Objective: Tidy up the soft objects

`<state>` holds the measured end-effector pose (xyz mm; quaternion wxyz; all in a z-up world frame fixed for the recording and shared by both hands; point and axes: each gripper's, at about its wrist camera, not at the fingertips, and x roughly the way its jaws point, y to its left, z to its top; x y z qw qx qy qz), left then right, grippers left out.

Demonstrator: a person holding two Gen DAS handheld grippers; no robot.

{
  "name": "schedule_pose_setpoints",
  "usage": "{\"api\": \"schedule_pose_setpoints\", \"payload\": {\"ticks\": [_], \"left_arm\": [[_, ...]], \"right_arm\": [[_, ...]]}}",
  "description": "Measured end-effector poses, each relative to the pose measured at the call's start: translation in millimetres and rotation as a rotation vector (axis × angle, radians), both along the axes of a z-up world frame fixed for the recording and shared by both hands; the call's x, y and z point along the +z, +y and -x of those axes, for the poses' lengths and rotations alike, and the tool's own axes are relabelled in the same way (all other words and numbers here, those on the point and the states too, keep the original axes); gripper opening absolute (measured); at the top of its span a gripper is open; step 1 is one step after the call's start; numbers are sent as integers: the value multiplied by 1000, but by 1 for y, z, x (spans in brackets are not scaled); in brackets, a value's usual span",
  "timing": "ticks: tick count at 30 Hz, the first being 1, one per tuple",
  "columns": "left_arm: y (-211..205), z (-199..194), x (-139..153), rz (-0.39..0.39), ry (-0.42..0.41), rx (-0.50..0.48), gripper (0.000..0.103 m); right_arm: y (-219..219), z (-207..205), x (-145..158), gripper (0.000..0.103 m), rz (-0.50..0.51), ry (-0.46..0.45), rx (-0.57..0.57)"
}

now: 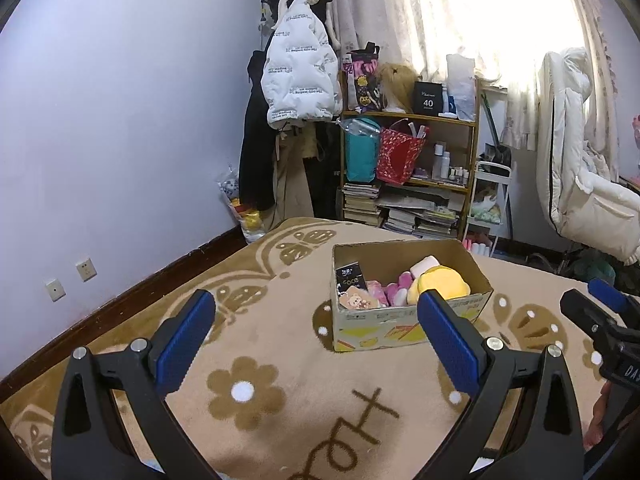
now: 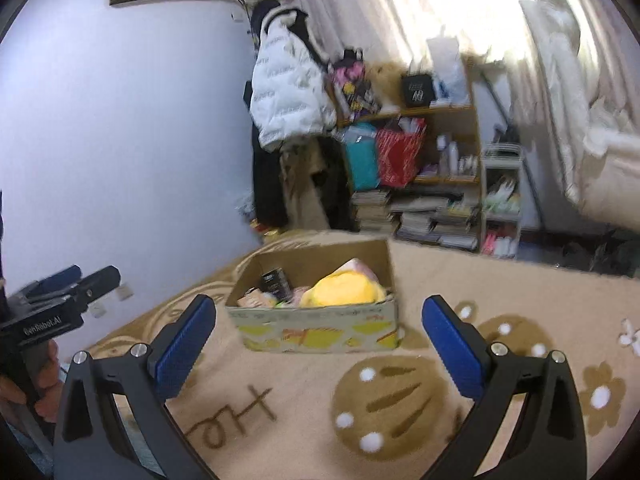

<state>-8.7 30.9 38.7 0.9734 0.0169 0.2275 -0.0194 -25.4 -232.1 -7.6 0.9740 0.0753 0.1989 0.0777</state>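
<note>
The left claw (image 1: 316,336) with blue pads hangs spread wide and empty above a beige flowered blanket (image 1: 280,360). Beyond it an open printed cardboard box (image 1: 400,328) holds a yellow plush toy (image 1: 444,282) and pink soft things (image 1: 394,286).

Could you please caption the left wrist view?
Open left gripper above patterned blanket, facing cardboard box of plush toys.

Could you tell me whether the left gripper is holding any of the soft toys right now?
No, the left gripper is open and empty above the blanket, while the yellow plush lies in the cardboard box.
</note>
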Motion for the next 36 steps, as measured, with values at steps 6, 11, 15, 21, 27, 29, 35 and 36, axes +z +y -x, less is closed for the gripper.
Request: {"api": "schedule_pose_setpoints", "payload": {"ticks": [6,11,15,21,27,29,35,36], "left_arm": [[-6,-2,-14,-2,9,-17,100],[-6,-6,-21,-26,17,17,100],[-5,-9,-24,-17,37,15,100],[-5,-12,-25,-13,51,5,100],[-4,-13,-28,-13,56,6,100],[-5,-13,-29,-14,59,6,100],[-5,-15,-31,-13,71,0,100],[-5,-15,-31,-14,72,0,100]], "right_arm": [[-4,1,-3,103,-9,14,-6],[-6,-2,-9,103,-8,47,-23],[-5,-5,-13,103,-11,67,-25],[-3,-7,-15,103,-3,84,-26],[-4,-7,-15,103,2,85,-24],[-4,-6,-15,103,1,86,-22],[-2,-5,-15,103,2,79,-21],[-2,-6,-16,103,2,81,-21]]}}
